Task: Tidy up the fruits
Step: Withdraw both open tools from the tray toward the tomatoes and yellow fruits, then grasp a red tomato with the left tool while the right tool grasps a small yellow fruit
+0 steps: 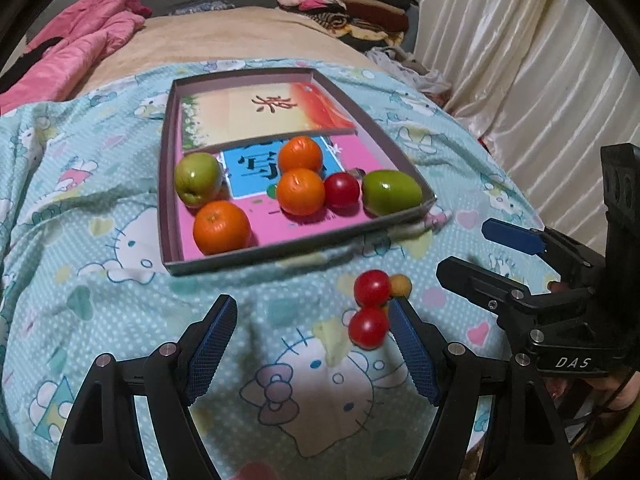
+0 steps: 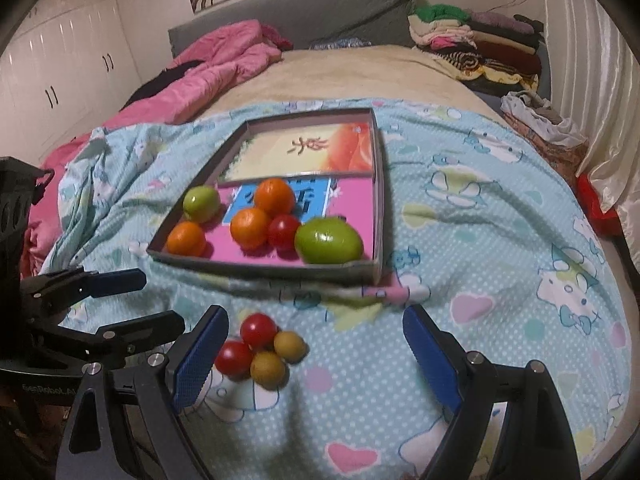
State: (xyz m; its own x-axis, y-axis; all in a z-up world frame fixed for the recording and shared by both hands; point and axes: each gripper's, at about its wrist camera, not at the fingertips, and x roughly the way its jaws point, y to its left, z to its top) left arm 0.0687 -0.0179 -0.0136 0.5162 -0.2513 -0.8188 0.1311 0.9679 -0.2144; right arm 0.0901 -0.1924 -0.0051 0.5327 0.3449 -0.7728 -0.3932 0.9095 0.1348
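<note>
A shallow cardboard box [image 1: 170,184] [image 2: 378,184] lies on the bed and holds three oranges [image 1: 221,227] [image 2: 250,227], two green fruits [image 1: 392,193] [image 2: 329,241] and a red tomato [image 1: 341,192] [image 2: 283,231]. In front of the box, on the blanket, lie two red tomatoes [image 1: 368,327] [image 2: 234,357] and two small yellow-brown fruits [image 1: 400,285] [image 2: 268,368]. My left gripper [image 1: 312,320] is open and empty, its right finger beside the near tomato. My right gripper [image 2: 312,336] is open and empty, with the loose fruits just inside its left finger. Each gripper shows in the other's view [image 1: 472,252] [image 2: 156,300].
The fruit lies on a blue Hello Kitty blanket [image 2: 500,240] over a beige bed. A pink quilt [image 2: 208,68] lies at the back left. Folded clothes [image 2: 480,40] are stacked at the back right, next to a white curtain [image 1: 520,60].
</note>
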